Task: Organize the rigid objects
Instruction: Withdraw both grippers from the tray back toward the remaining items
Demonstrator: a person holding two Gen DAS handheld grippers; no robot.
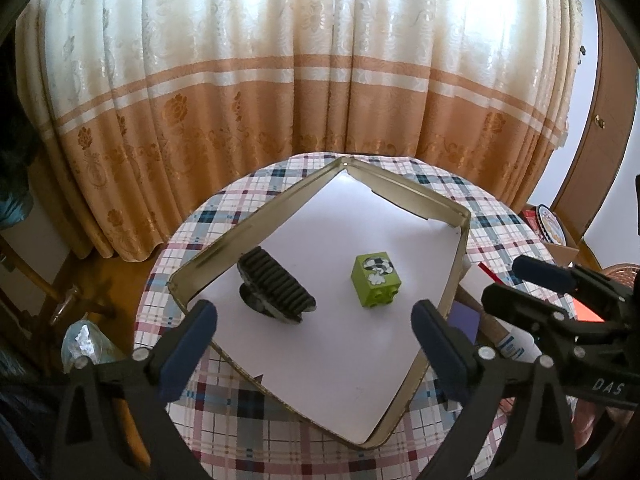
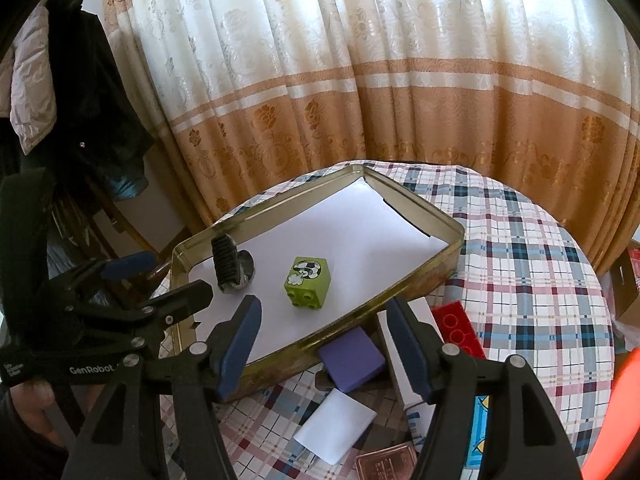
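Observation:
A shallow gold tin tray [image 1: 454, 280] [image 2: 420, 276], lined with white paper, sits on the round plaid table [image 2: 520, 280]. Inside it a black ribbed wheel [image 1: 276, 292] [image 2: 229, 266] stands near the left wall. A green block [image 1: 376, 280] [image 2: 308, 282] with a black-and-white picture on top stands in the middle. My left gripper [image 1: 316, 340] [image 2: 160, 280] hangs over the tray's near corner, open wide, nothing between its fingers. My right gripper [image 2: 324, 344] [image 1: 528, 290] is open over the tray's front wall. It touches nothing.
Outside the tray's front wall lie a purple block [image 2: 354, 358], a long white box [image 2: 398, 376], a red studded brick [image 2: 456, 328], a white card [image 2: 336, 428] and a copper-coloured bar [image 2: 386, 462]. A curtain hangs behind the table. Dark clothes hang at the far left.

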